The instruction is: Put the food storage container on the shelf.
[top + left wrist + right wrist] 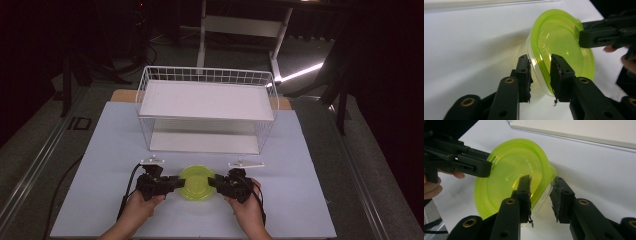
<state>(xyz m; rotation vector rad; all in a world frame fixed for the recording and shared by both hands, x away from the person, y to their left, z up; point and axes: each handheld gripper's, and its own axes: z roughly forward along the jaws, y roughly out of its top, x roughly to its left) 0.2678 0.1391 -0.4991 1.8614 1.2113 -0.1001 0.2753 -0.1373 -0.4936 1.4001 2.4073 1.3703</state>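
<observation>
A translucent lime-green bowl (pixel 196 182) sits on the white table top near the front edge, between my two grippers. My left gripper (pixel 181 183) grips its left rim: in the left gripper view the jaws (pixel 540 67) pinch the rim of the bowl (pixel 559 37), one inside and one outside. My right gripper (pixel 211 182) holds the opposite rim. In the right gripper view its jaws (pixel 540 192) straddle the bowl's (pixel 509 170) edge. Each gripper view also shows the other gripper on the far rim: the right gripper (pixel 584 37) and the left gripper (pixel 486 167).
A white wire basket rack (pixel 207 107) with an upper shelf and a lower floor stands behind the bowl at the table's middle back. The white table top (pixel 300 200) extends to both sides. A cable (pixel 125 200) trails from the left gripper toward the front.
</observation>
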